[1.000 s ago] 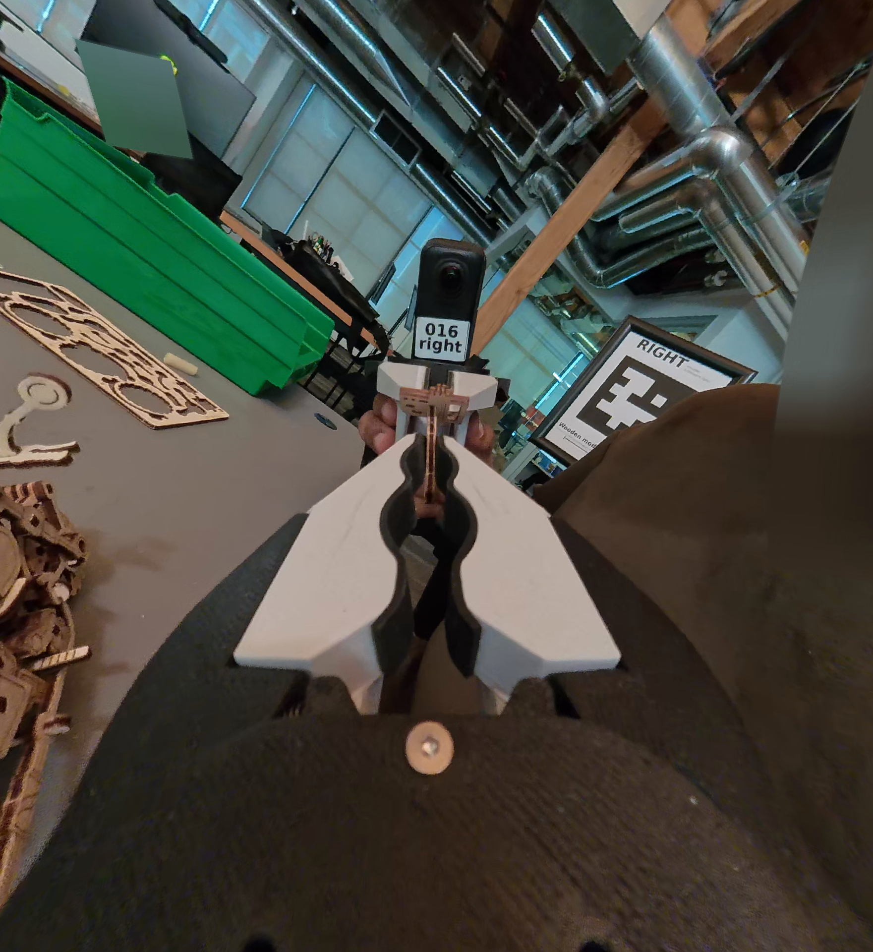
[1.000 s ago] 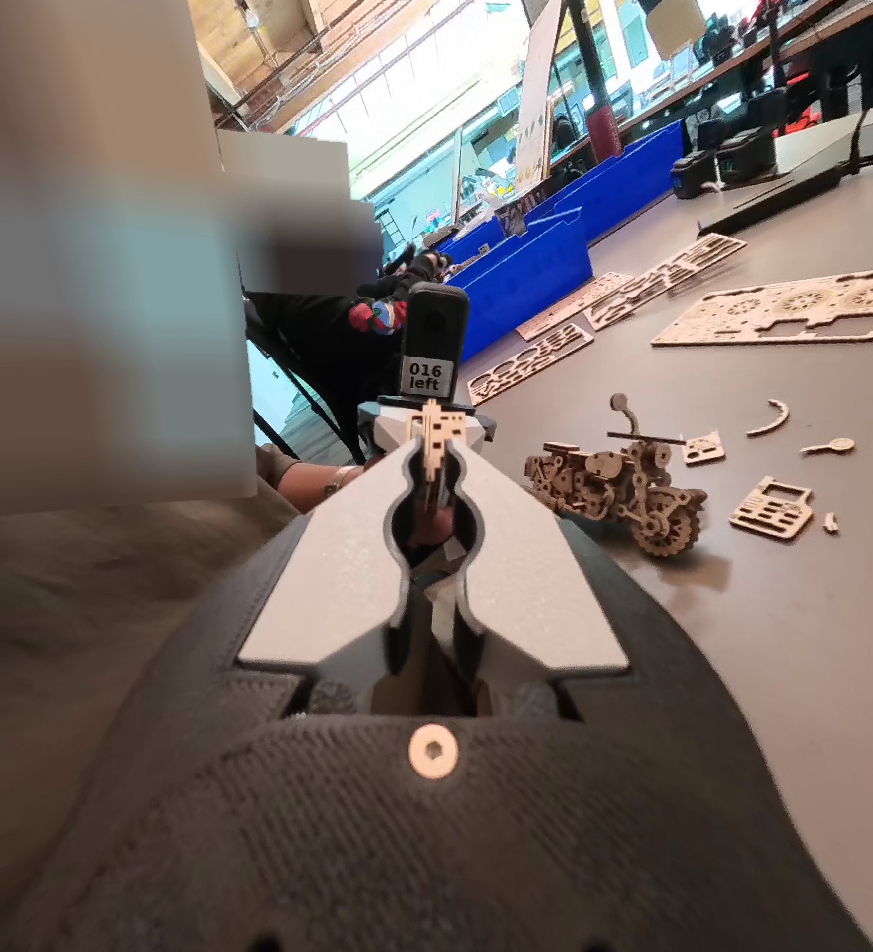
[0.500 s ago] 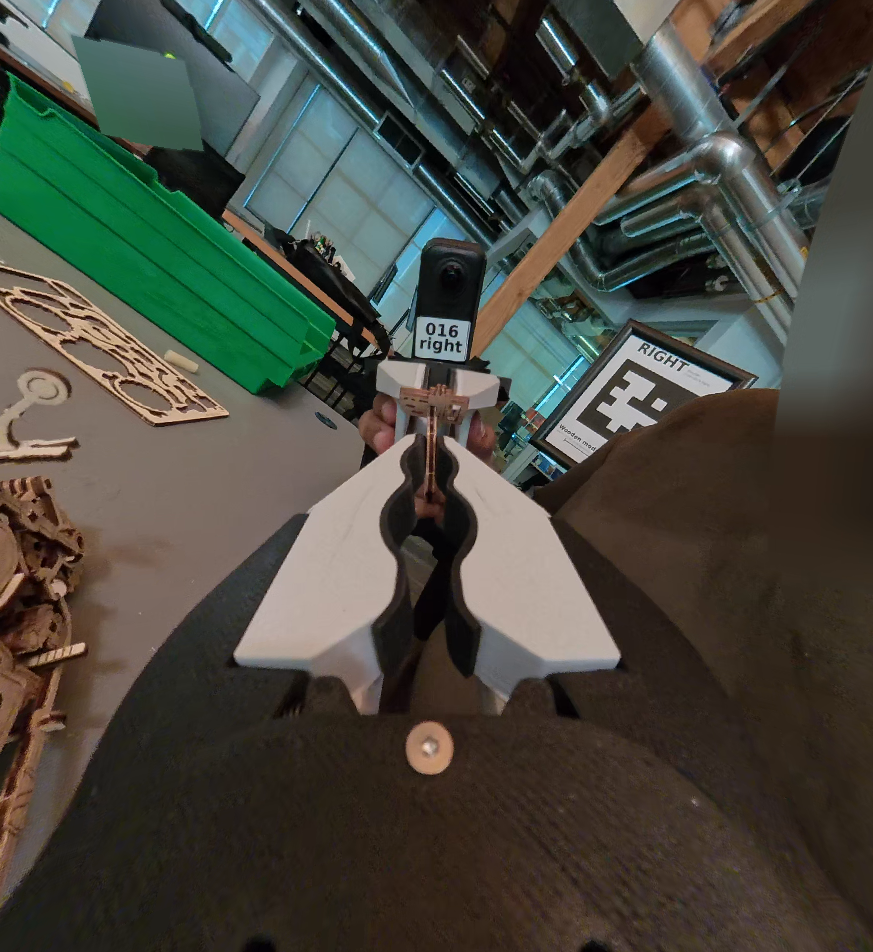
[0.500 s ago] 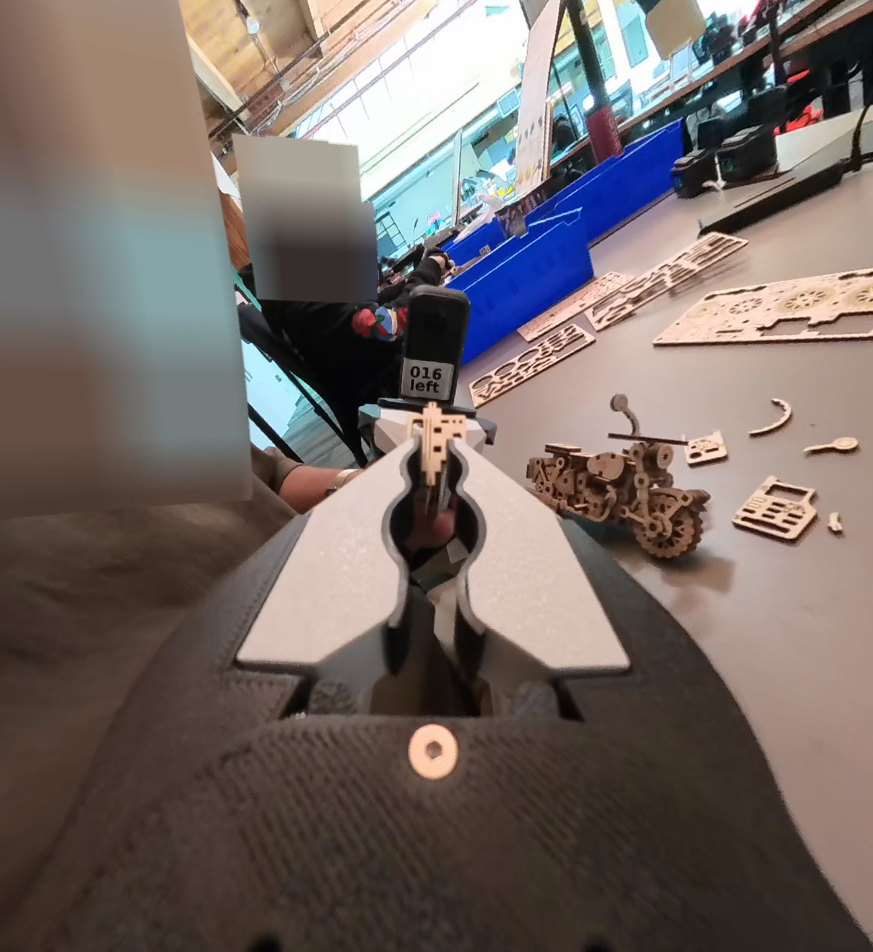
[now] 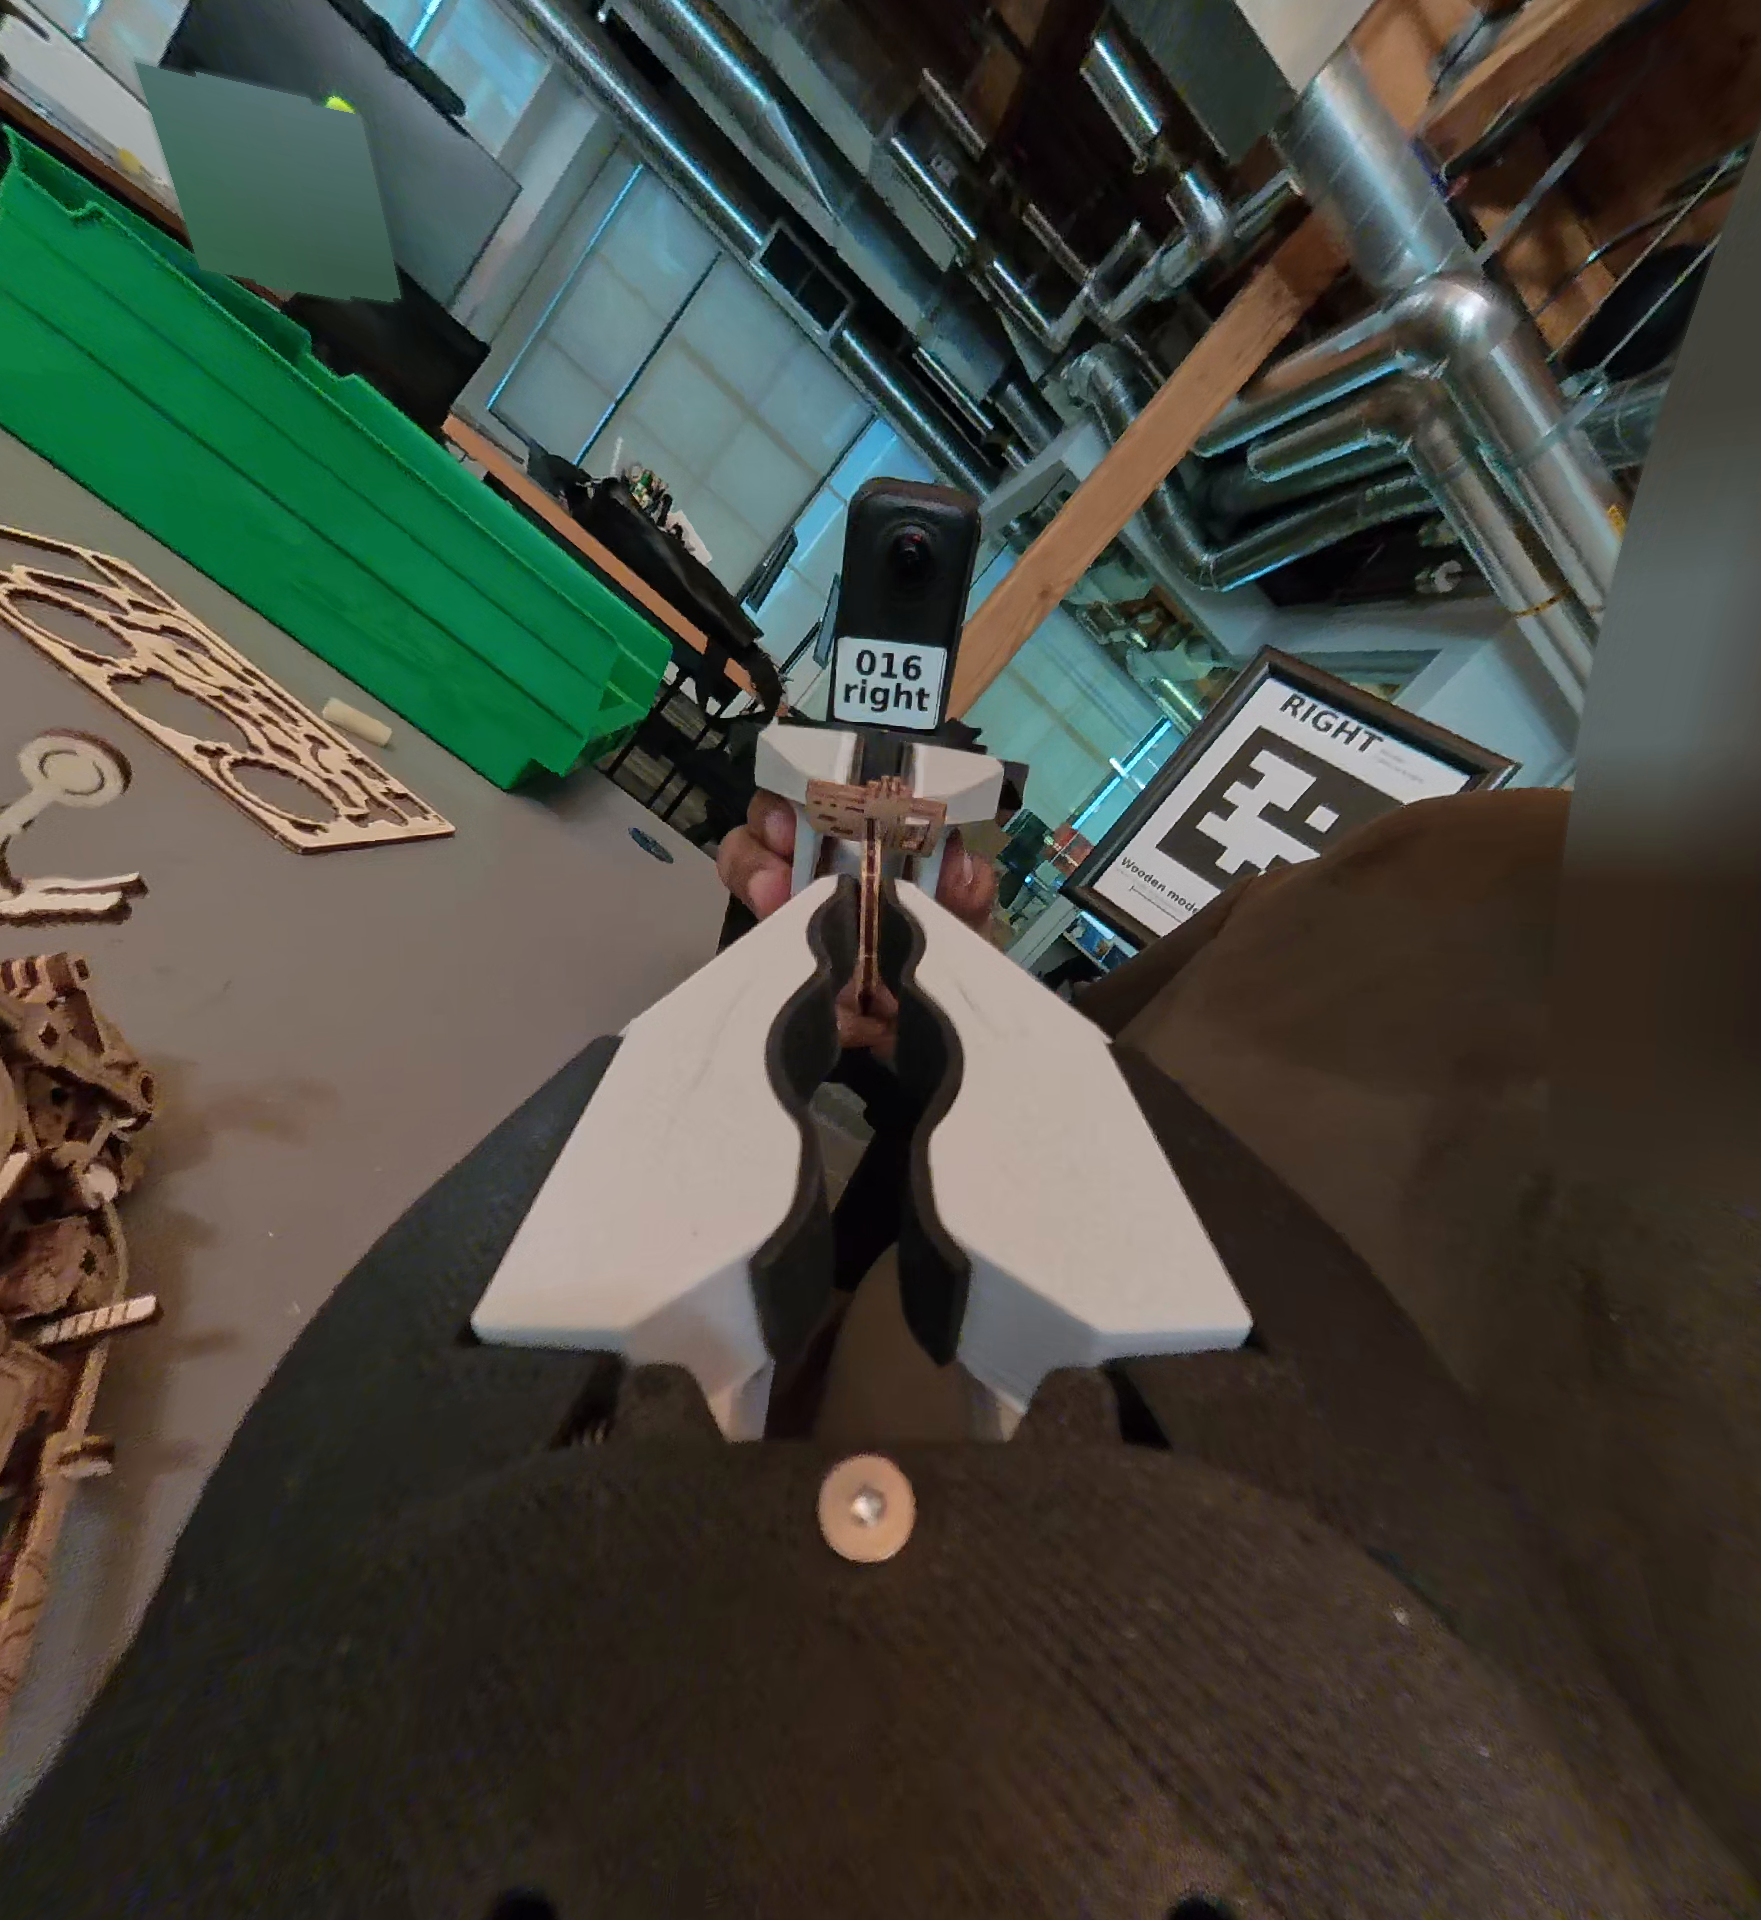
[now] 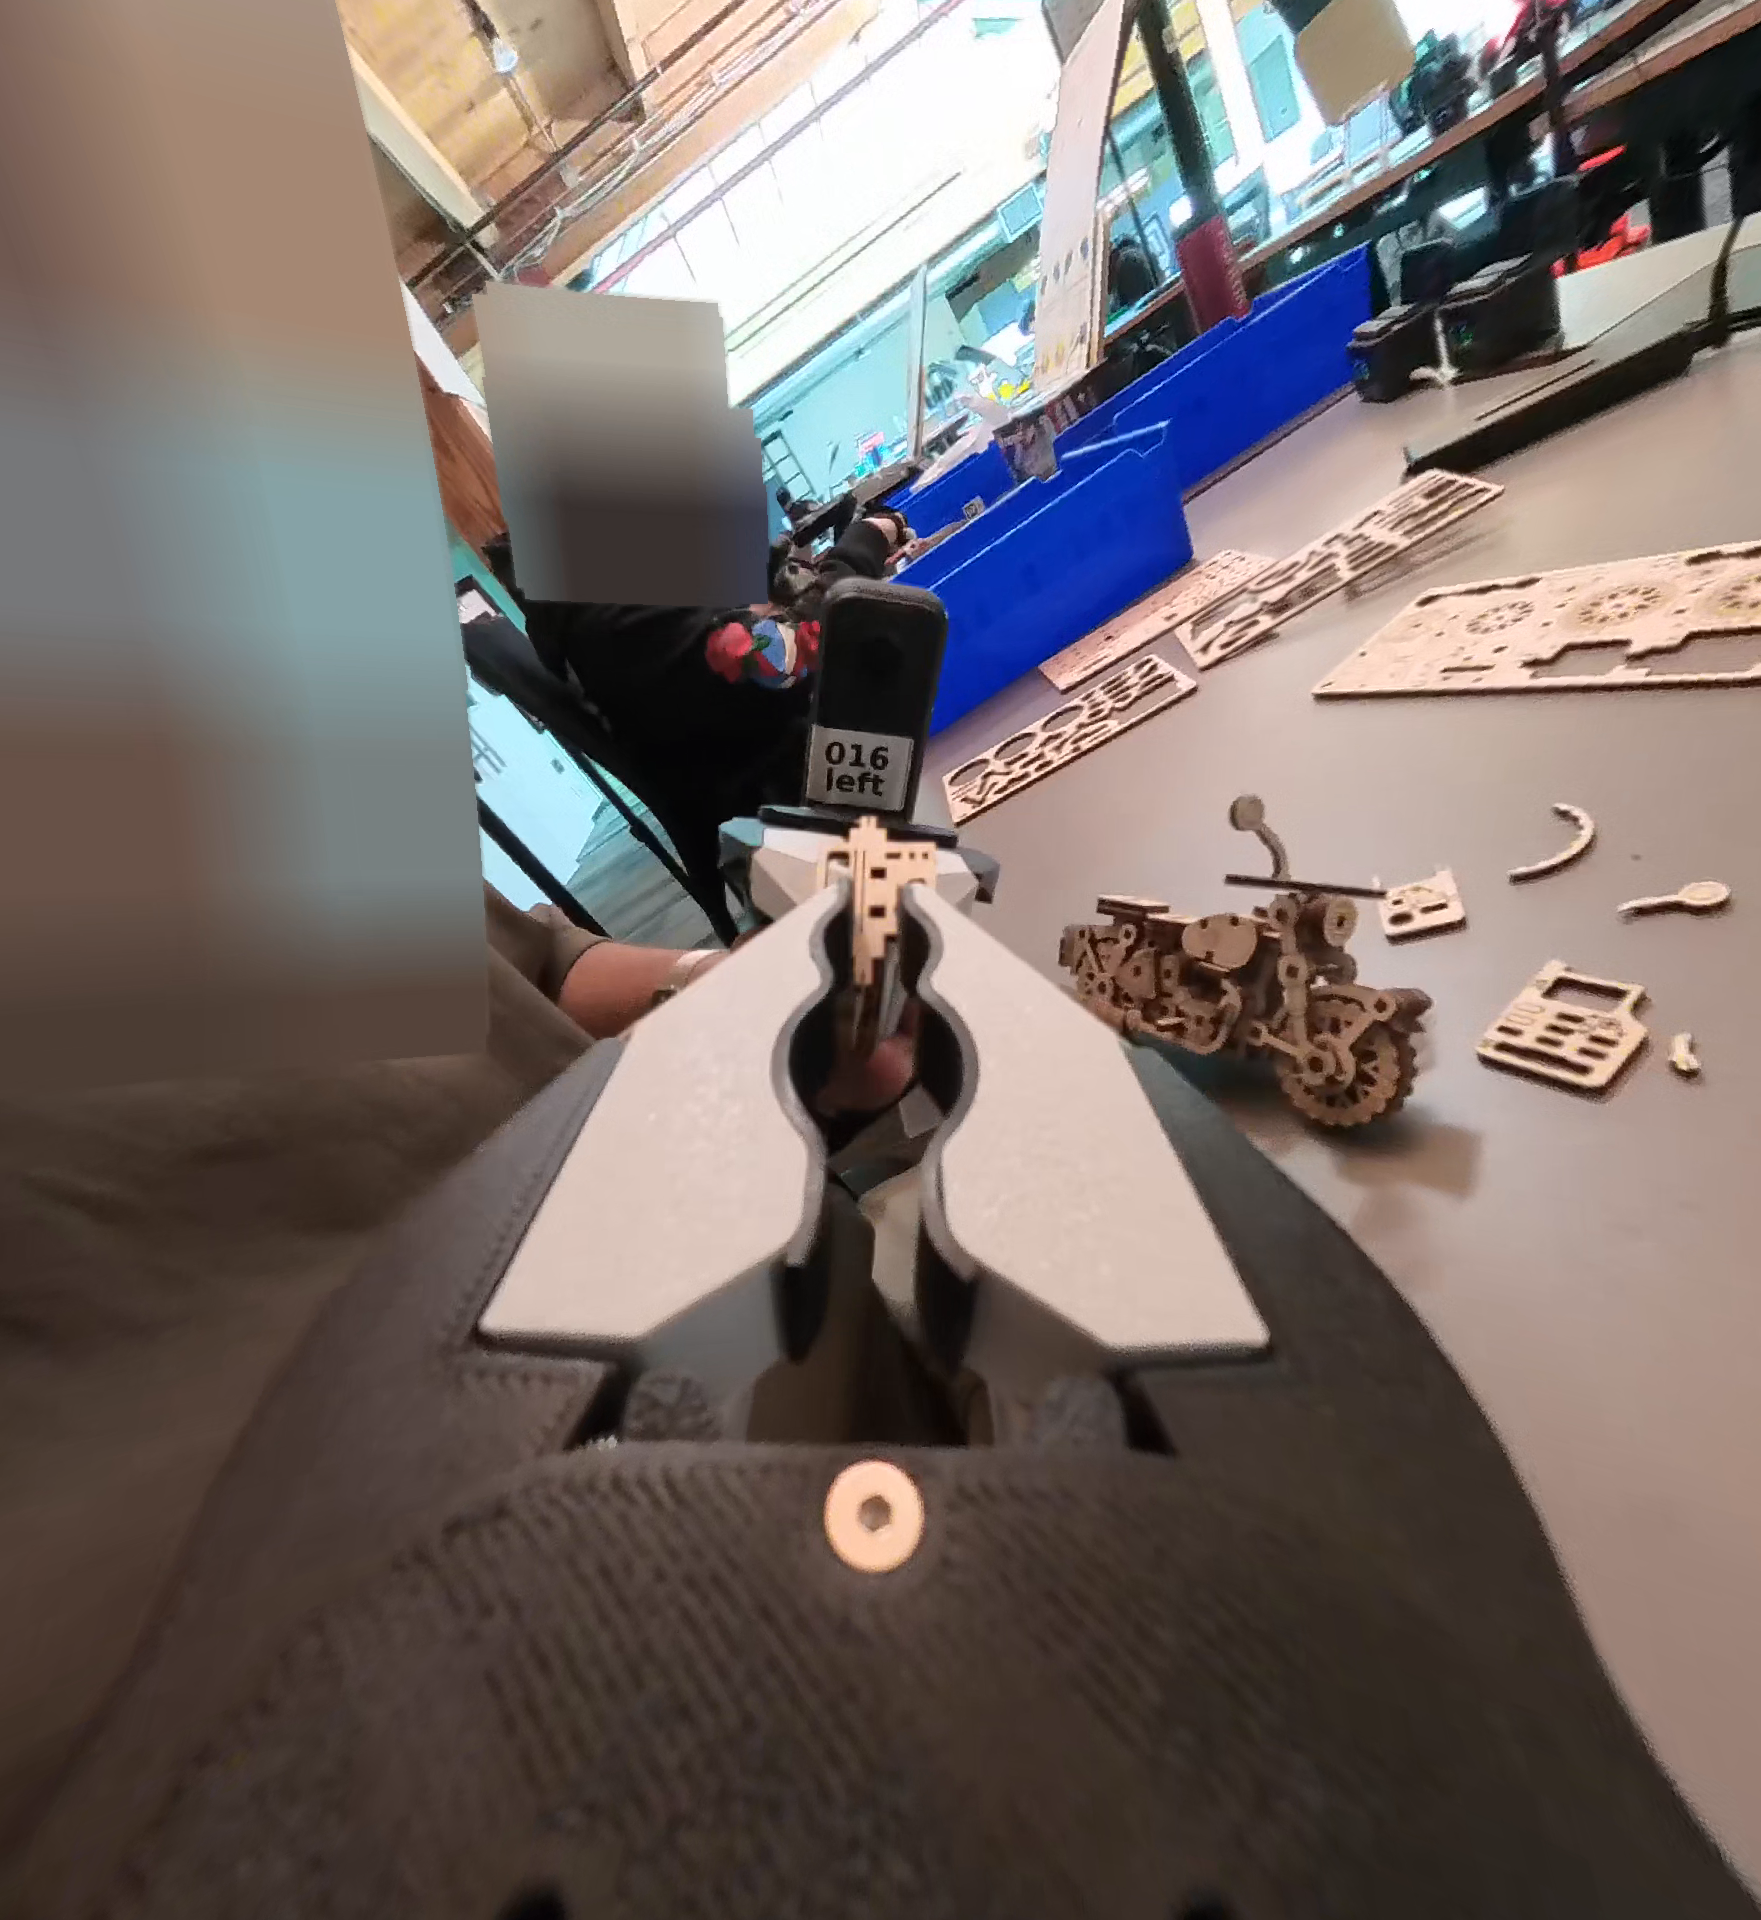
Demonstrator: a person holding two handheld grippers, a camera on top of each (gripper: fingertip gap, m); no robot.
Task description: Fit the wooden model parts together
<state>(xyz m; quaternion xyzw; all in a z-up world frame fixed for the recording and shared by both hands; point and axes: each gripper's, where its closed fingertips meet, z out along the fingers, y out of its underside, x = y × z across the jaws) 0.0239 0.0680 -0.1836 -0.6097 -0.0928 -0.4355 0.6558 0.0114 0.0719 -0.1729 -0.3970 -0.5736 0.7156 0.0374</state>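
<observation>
Both claws are raised off the counter [image 6: 1634, 1299] and face each other tip to tip, which lets each camera look straight down the joint being made. The left claw [image 5: 868, 909] is clenched on a thin wooden strip [image 5: 868, 935] held edge-on, so its end points at the other tool. The right claw [image 6: 871, 914] grips a pale slotted wooden piece [image 6: 874, 904], also edge-on between its tips. In the left wrist view that second part shows as a small flat cross-piece [image 5: 876, 816] standing across the strip's tip; the two appear to touch, though whether the tab is seated in a slot is too small to tell.

Holding the parts crosswise in the air probably gives room to push tab into slot without the counter in the way.

The wooden motorcycle model [image 6: 1250, 977] stands near the counter's near edge on the right (likely where this sub-assembly belongs), with loose cut pieces [image 6: 1562, 1023] just beside it and punched-out sheets [image 6: 1582, 634] toward the far edge, before the blue bin [image 6: 1063, 561]. A green bin [image 5: 284, 488] sits at the opposite far side.
</observation>
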